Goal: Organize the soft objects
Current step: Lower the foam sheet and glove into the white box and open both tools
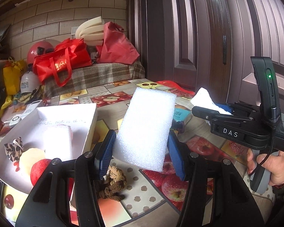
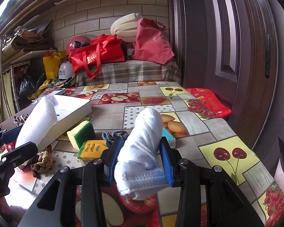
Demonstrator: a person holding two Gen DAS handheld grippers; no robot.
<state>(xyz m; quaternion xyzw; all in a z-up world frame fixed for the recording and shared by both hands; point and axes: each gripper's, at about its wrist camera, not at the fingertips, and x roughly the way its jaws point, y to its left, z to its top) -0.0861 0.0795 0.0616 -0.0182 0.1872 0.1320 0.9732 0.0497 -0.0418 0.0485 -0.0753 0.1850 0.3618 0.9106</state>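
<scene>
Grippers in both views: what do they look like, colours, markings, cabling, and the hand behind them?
Both grippers, left gripper and right gripper, have black angular frames with silver bolts and ribbed blue finger pads. The right one carries white "DAS" lettering, a green LED, a black cable and a grey handle in a bare hand.
</scene>
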